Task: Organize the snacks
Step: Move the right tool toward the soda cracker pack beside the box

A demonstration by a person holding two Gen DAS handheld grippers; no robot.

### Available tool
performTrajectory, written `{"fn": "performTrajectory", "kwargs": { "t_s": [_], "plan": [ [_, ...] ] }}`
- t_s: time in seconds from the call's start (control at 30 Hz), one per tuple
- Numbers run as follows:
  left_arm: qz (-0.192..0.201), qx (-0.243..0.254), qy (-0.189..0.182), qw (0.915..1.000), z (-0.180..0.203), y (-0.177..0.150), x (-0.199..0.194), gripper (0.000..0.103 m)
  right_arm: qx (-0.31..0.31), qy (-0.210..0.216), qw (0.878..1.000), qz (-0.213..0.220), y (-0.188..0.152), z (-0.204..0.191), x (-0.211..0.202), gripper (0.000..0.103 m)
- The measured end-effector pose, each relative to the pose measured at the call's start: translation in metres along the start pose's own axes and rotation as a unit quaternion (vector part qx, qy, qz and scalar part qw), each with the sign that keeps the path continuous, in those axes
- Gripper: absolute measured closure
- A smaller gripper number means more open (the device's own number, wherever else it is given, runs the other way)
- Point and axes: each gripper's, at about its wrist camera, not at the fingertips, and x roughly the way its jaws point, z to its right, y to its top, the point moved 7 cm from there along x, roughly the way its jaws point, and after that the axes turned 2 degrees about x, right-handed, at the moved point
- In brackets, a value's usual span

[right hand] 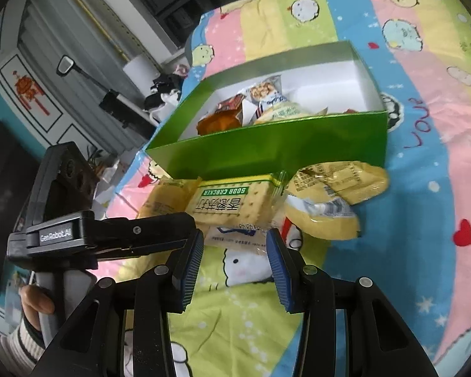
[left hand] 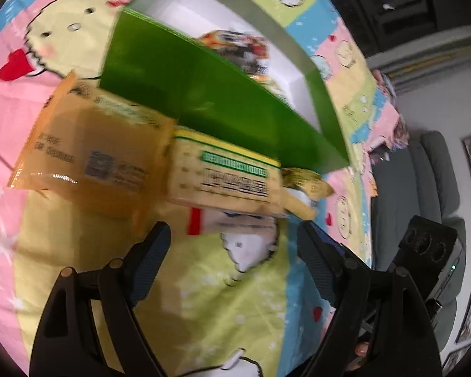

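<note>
Right wrist view: green box (right hand: 276, 154) on the blanket (right hand: 424, 144), part-filled; soda cracker pack (right hand: 232, 202) and yellow packet (right hand: 332, 198) just outside. Right gripper (right hand: 235, 256) and left gripper (left hand: 232, 254) spread, empty — overlapping wrappers may drag together.

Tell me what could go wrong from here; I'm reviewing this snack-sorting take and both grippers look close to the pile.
The right gripper is open around a thin white packet tucked under the soda cracker pack; closing could pinch both or drag the crackers. The left gripper, also open, faces the same pile, so the two may collide. The green box stands right behind and could get shoved.
</note>
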Motion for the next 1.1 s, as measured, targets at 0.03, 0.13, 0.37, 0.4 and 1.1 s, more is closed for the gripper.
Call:
{"fn": "performTrajectory", "kwargs": {
  "t_s": [0.03,0.13,0.37,0.4,1.1],
  "plan": [
    [0.003,-0.004,0.003,1.0,-0.004,0.002,-0.001,0.021,0.001,0.002,1.0,-0.002,0.0,0.0,0.004,0.059],
    [0.011,-0.016,0.0,0.9998,-0.011,0.011,-0.003,0.021,0.0,-0.004,1.0,-0.005,0.004,0.003,0.013,0.059],
    [0.02,-0.031,0.0,0.9993,-0.014,0.026,0.0,0.019,0.022,-0.002,1.0,-0.016,0.01,0.01,0.029,0.059],
    [0.021,-0.033,-0.004,0.9992,-0.015,0.026,-0.001,0.019,0.022,-0.004,1.0,-0.017,0.01,0.01,0.031,0.059],
    [0.009,-0.003,0.03,0.9995,-0.011,0.026,0.012,0.028,0.007,-0.01,0.999,-0.032,0.012,0.004,0.043,0.059]
  ]
}}
